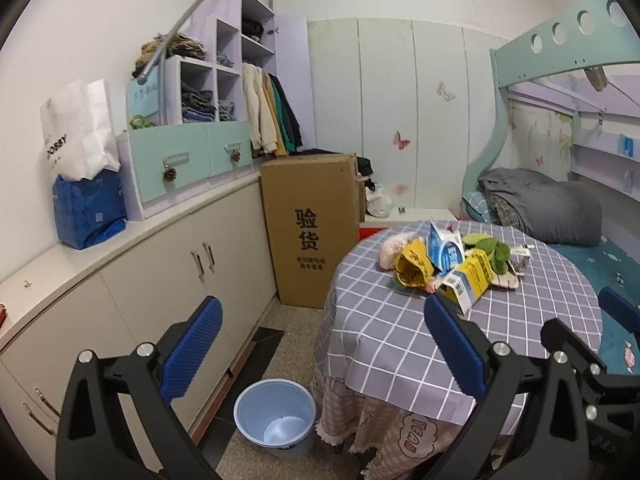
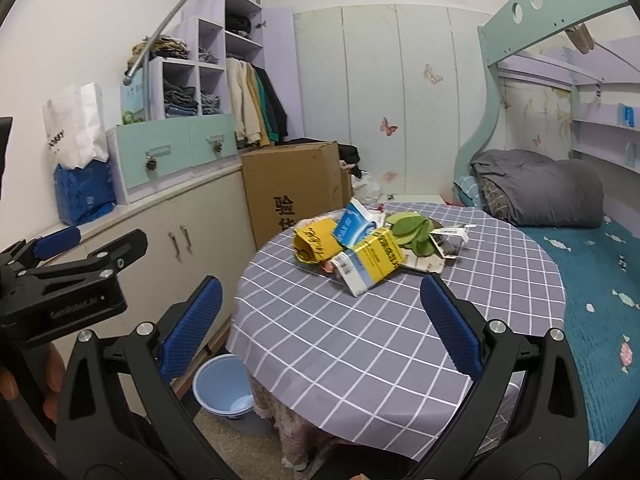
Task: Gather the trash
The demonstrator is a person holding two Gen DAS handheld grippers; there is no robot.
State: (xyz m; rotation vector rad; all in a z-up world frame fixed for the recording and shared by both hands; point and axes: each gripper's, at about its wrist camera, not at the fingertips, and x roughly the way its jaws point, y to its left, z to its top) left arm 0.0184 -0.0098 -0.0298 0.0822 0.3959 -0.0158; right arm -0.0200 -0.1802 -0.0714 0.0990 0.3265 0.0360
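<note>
Left wrist view, both hand-held grippers [image 1: 324, 344] [image 2: 320, 328] wide apart, empty, trash pile [image 1: 448, 264] on table [image 1: 400, 340], bin [image 1: 276, 416] below

I see a small bedroom with plain white walls [image 1: 80, 20] and a speckled beige floor [image 1: 296, 320]. Long cream cabinets [image 1: 168, 272] line the left wall beneath lilac cubby shelves [image 1: 224, 64]. A tall brown cardboard box [image 1: 312, 228] stands beside them. A mint-green bunk bed frame [image 2: 520, 28] fills the right.

Bare tablecloth [image 2: 360, 340] lies open before the trash pile [image 2: 368, 248]; cardboard box [image 1: 312, 228] crowds the bin [image 1: 276, 416].
</note>
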